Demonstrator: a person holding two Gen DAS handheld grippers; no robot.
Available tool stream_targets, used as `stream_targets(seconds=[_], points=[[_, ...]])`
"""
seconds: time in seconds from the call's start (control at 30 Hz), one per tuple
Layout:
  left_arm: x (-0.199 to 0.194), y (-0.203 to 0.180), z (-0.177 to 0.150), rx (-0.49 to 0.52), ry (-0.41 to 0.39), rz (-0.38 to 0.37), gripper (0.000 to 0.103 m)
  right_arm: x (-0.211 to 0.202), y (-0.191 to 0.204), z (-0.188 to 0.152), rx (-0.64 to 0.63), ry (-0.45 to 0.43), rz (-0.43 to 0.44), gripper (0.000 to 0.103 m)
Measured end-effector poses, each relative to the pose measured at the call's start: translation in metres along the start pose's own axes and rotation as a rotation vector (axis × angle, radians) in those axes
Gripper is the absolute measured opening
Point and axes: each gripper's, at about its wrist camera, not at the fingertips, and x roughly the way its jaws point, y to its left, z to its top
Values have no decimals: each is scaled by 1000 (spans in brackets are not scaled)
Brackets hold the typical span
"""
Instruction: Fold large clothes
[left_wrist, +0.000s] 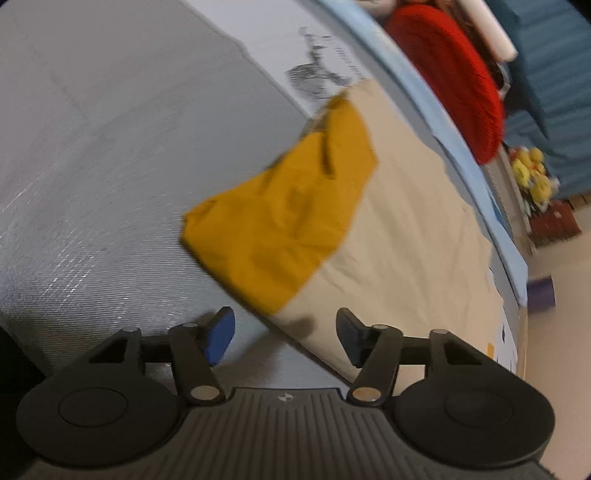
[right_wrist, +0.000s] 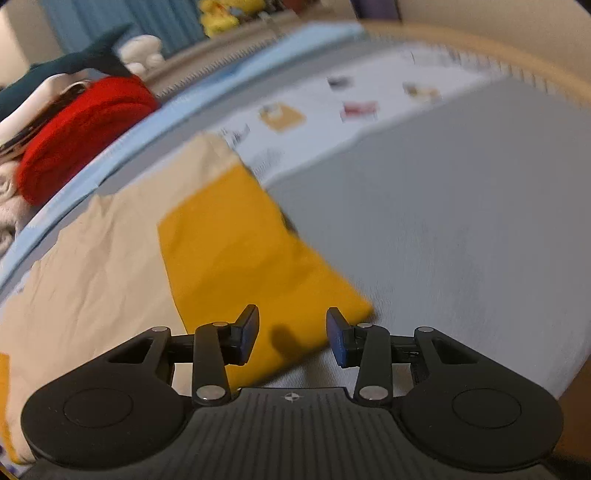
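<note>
A large garment lies on the bed: a cream body (left_wrist: 406, 236) with a mustard-yellow part (left_wrist: 280, 218) folded across it. The right wrist view shows the same cream cloth (right_wrist: 96, 266) and yellow part (right_wrist: 236, 251). My left gripper (left_wrist: 284, 338) hovers open just above the near edge of the cloth, nothing between its blue pads (left_wrist: 221, 338). My right gripper (right_wrist: 291, 338) hangs open over the yellow part's near corner, the pads (right_wrist: 251, 332) apart and clear of the fabric. Both views are blurred by motion.
A grey sheet (left_wrist: 103, 155) covers the bed, with a white printed sheet (right_wrist: 332, 107) beyond and a light blue edge (left_wrist: 454, 122). A red cushion (left_wrist: 450, 74) and plush toys (right_wrist: 218, 16) lie past the bed. Beige floor (left_wrist: 554, 350) shows at the bed's end.
</note>
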Motion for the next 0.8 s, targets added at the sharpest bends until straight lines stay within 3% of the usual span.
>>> stream_targets(seconds=[0.1, 0.2, 0.37, 0.47, 0.5, 0.53, 0.6, 0.63, 0.8], points=[[20, 14, 7, -72, 20, 11, 70, 5, -5, -11, 110, 42, 8, 46], [20, 21, 9, -123, -8, -16, 72, 18, -11, -12, 189, 73, 24, 52], [23, 33, 18, -261, -78, -65, 72, 24, -15, -6, 254, 66, 36, 56], [27, 30, 18, -277, -104, -72, 68, 23, -21, -3, 308, 46, 28, 54], [28, 27, 18, -263, -114, -60, 53, 23, -22, -3, 319, 38, 22, 52], [28, 26, 17, -246, -121, -45, 30, 23, -23, -3, 326, 30, 11, 47], [27, 24, 18, -232, -131, -53, 14, 23, -24, -2, 329, 22, -14, 24], [23, 22, 19, -217, -142, -51, 8, 22, -25, -2, 330, 14, -12, 8], [-9, 9, 20, -151, -185, -88, 3, 3, -11, 3, 239, -48, -22, 3]])
